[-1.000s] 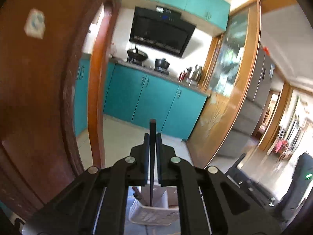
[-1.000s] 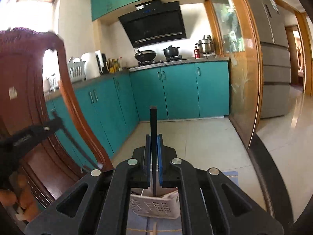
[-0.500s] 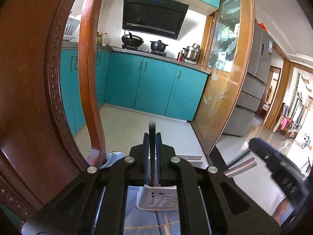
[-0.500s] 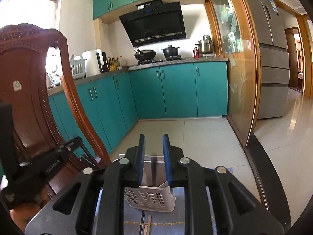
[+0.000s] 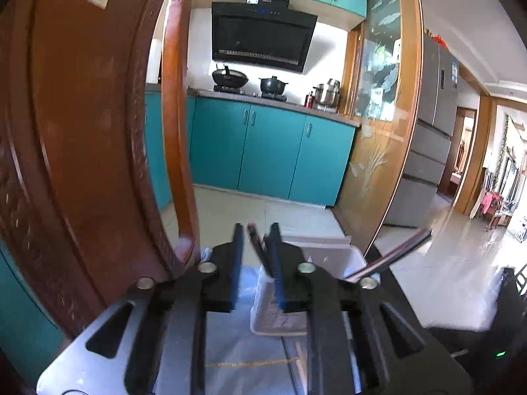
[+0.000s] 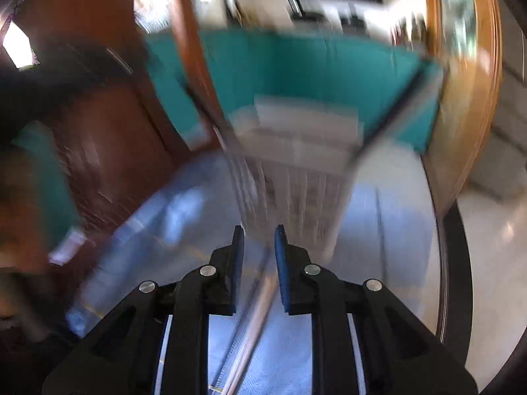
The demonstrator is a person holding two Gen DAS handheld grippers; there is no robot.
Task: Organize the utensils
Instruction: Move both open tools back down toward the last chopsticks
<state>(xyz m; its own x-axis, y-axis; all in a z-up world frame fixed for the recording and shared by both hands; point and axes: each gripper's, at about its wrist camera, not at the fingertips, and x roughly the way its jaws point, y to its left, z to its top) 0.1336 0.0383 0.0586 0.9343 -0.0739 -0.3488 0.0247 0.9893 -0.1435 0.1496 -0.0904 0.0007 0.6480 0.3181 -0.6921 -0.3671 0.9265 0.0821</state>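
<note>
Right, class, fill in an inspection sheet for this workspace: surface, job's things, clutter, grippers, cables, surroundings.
Surface: table under a pale blue cover.
Job's things: white basket; dark chopstick tilted above it; second chopstick leaning out rightward; pale chopstick lying flat.
Clutter: nothing seen.
Grippers: left gripper and right gripper open, jaws just opened; dark chopstick loose between the left's, nothing held in the right's.
Cables: nothing seen.
Surroundings: wooden chair, teal cabinets, fridge.
</note>
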